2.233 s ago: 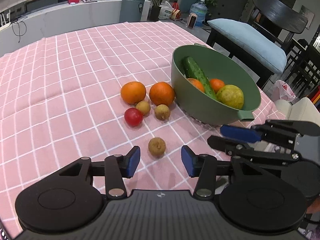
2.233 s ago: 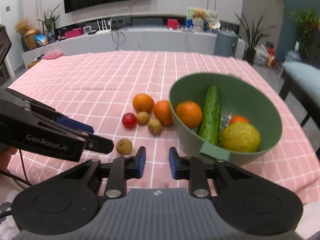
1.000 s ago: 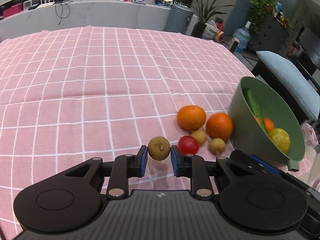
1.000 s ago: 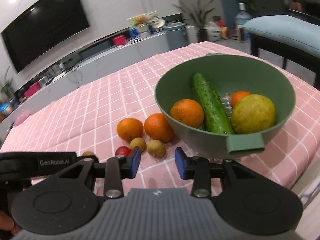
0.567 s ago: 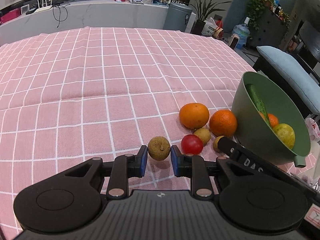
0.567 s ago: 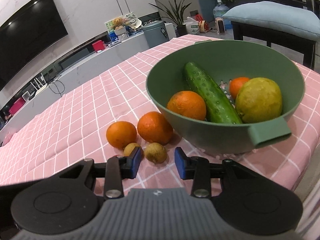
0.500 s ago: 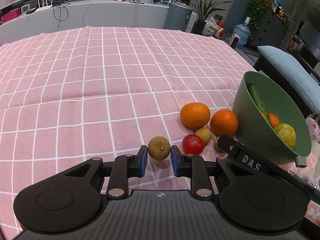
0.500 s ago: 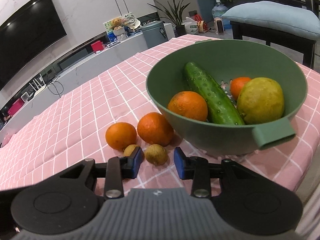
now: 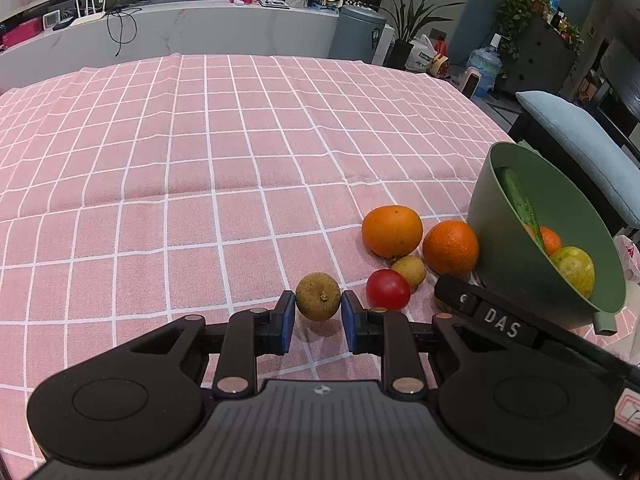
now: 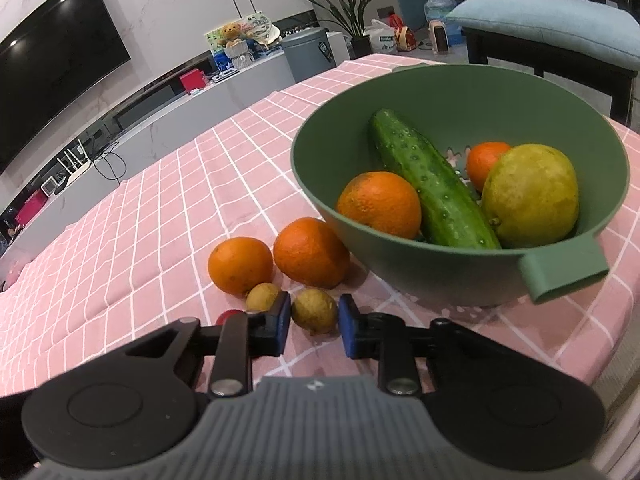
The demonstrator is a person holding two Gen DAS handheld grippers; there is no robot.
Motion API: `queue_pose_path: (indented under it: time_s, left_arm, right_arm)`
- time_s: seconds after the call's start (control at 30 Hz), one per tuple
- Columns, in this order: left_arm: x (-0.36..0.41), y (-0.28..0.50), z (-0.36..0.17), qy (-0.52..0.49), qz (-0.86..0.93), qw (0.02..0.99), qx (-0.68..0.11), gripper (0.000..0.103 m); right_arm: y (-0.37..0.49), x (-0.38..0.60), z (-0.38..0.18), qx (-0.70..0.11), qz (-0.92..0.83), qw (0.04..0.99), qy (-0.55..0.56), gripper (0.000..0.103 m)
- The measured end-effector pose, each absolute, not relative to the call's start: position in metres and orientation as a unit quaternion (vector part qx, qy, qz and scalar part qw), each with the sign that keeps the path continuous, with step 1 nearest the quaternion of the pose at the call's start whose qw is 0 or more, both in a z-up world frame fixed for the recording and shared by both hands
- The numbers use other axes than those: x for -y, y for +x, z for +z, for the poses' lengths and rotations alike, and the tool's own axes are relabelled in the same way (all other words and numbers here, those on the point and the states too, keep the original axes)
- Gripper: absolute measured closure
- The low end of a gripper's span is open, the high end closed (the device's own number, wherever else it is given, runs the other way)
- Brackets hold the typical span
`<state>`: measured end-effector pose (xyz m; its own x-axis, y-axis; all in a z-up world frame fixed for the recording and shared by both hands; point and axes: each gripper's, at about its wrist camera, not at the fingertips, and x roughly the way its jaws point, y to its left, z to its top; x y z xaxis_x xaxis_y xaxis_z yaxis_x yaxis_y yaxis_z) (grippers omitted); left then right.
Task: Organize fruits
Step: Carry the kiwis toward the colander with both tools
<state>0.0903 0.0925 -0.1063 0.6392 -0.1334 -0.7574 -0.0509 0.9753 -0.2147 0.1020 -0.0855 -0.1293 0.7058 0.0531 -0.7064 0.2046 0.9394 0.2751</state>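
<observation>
Your left tongs (image 9: 318,316): closed on brown longan (image 9: 318,296), fruit resting on pink checked cloth (image 9: 200,200). Your right tongs (image 10: 314,330): jaws just closed in, pads now against second longan (image 10: 314,311); left pad contact looks firm, right pad contact hard to confirm. Third longan (image 10: 262,296) just beside right tongs. Red tomato (image 9: 388,289) near left tongs. Two oranges (image 10: 240,265) (image 10: 311,252) on cloth beside green bowl (image 10: 400,272). Bowl holds cucumber (image 10: 432,184), two oranges, yellow-green fruit (image 10: 530,196).
</observation>
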Motion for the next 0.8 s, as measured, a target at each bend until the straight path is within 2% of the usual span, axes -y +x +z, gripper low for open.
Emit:
queue_pose_path:
  time_s: [0.3,0.53,0.8]
  left_arm:
    - [-0.087,0.076,-0.090,-0.106,-0.021,0.901,-0.420,0.076]
    - [-0.075,0.067,-0.066,-0.090,-0.025,0.909,-0.407,0.076]
    - [-0.047,0.065,-0.025,-0.072,-0.059,0.925,-0.369,0.076]
  right_arm:
    - [0.086,0.099,-0.110,-0.385,-0.012,0.903,0.192,0.082]
    - [0.062,0.110,-0.080,-0.355,0.042,0.913,0.195,0.082]
    - [0.043,0.129,-0.043,-0.315,0.109,0.931,0.150,0.082]
